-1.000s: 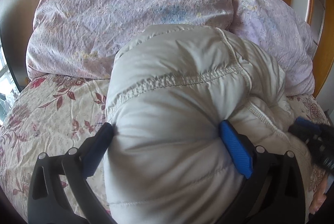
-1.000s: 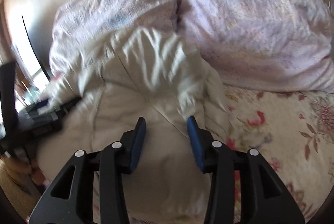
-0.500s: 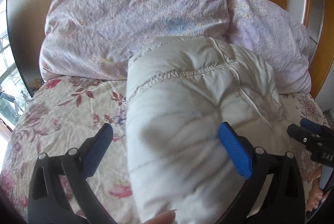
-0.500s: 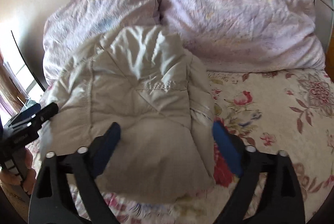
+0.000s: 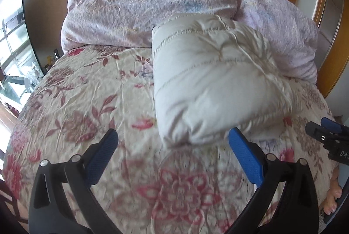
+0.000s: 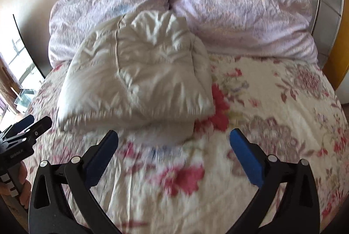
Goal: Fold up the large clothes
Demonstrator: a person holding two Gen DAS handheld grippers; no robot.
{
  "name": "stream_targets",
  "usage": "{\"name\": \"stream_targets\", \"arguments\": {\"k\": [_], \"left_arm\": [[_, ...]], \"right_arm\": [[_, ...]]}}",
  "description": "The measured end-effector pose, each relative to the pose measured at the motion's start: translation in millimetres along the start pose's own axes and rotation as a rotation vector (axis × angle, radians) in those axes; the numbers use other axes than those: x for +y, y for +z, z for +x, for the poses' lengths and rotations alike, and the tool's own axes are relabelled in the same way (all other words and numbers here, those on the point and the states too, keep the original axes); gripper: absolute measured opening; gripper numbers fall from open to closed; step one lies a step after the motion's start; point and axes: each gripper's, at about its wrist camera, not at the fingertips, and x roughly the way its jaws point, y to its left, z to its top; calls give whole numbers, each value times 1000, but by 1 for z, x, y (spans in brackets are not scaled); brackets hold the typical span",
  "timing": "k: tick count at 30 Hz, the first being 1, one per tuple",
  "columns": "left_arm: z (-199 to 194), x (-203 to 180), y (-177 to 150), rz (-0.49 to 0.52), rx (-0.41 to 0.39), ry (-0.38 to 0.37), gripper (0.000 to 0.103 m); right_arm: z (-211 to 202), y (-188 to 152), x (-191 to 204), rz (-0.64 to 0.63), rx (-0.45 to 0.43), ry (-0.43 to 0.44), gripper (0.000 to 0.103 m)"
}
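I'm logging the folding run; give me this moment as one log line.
stage: release | jacket: folded, resting on bedspread against pillows | left gripper: open, empty | right gripper: opening, empty

Two lilac pillows (image 5: 152, 4) against headboard; floral bedspread (image 6: 272, 124) beneath.

Folded white puffer jacket (image 6: 137, 79) on floral bedspread (image 6: 272, 116), lilac pillows (image 6: 229, 4) behind, right gripper (image 6: 173, 151) opening, nothing between

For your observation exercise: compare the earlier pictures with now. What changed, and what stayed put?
Both grippers, left and right, let go of the folded white jacket and drew back; the right gripper's fingers are opening, nothing between them. The jacket, pillows and bedspread stayed.
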Motion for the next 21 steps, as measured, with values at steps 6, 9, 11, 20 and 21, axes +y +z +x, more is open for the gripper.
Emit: {"name": "stream_targets", "arguments": {"k": [6,9,11,20,21], "left_arm": [[-20,-9,-20,10,37,-29,101],[-24,-17,-24,39,51,-21,101],[-24,-23,-25,56,64,-19,101],[-25,-32,-22,59,117,-32,101],[-24,-32,-22,58,122,-33,101]], "right_arm": [[-9,-22,5,-16,45,-9,102],[-15,-26,8,-30,47,-27,102],[-19,-27,8,-33,50,-28,102],[-34,-23,7,-32,58,-6,102],[-35,-23,8,-33,62,-8,102]]}}
